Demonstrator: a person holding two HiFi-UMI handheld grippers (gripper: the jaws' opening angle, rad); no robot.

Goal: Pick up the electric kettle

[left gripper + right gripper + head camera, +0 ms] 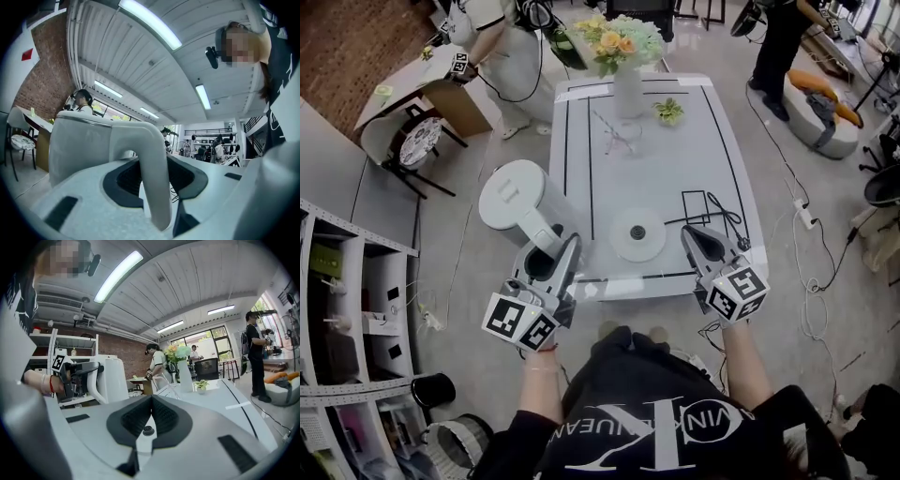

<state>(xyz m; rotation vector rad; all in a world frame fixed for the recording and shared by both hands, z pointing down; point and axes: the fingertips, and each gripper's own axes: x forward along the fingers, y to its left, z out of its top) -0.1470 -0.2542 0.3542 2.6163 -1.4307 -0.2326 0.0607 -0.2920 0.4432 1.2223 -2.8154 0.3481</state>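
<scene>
The white electric kettle (517,202) hangs off the table's left edge, clear of its round base (623,246). My left gripper (551,261) is shut on the kettle's handle (152,183), which runs upright between the dark pads (123,180), with the kettle body (79,145) just beyond. From the right gripper view the kettle (110,378) and the left gripper (77,376) show at the left. My right gripper (705,242) hovers over the table's near right corner. It holds nothing, and its pads (133,416) meet at the tip.
On the white table (694,150) stand a vase of flowers (626,84), a small potted plant (668,111), a clear glass (625,136) and a black cable (727,217). White shelving (356,309) lines the left. People stand beyond the table's far end.
</scene>
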